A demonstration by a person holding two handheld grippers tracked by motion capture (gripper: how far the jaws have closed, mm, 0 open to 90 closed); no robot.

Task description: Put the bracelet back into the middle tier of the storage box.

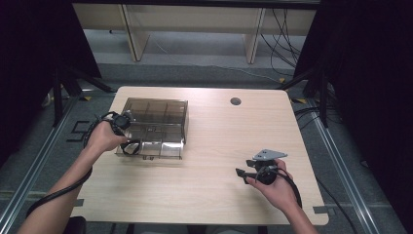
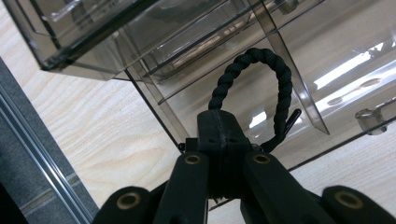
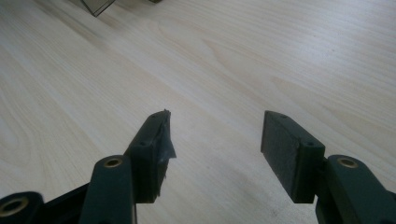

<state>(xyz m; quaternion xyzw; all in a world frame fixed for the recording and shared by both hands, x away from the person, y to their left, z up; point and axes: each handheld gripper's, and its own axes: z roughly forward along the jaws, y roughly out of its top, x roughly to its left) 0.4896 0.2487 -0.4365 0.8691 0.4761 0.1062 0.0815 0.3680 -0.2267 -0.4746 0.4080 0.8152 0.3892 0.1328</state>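
A smoky clear plastic organiser box (image 1: 157, 127) with several compartments sits on the left part of the wooden table (image 1: 219, 131). My left gripper (image 1: 127, 143) is at the box's near-left corner, shut on a black braided cord loop (image 1: 134, 148). In the left gripper view the closed gripper (image 2: 219, 126) pinches the cord loop (image 2: 276, 88), which arches up in front of the box's dividers (image 2: 285, 60). My right gripper (image 1: 241, 173) hovers low over the right part of the table. It stands open (image 3: 215, 135) with nothing between its pads (image 3: 285, 149).
A round cable hole (image 1: 235, 101) lies near the table's far edge. Bare wood spreads between the box and the right gripper. A corner of the box (image 3: 95, 5) shows at the top left of the right gripper view. Metal floor rails (image 1: 34, 165) flank the table.
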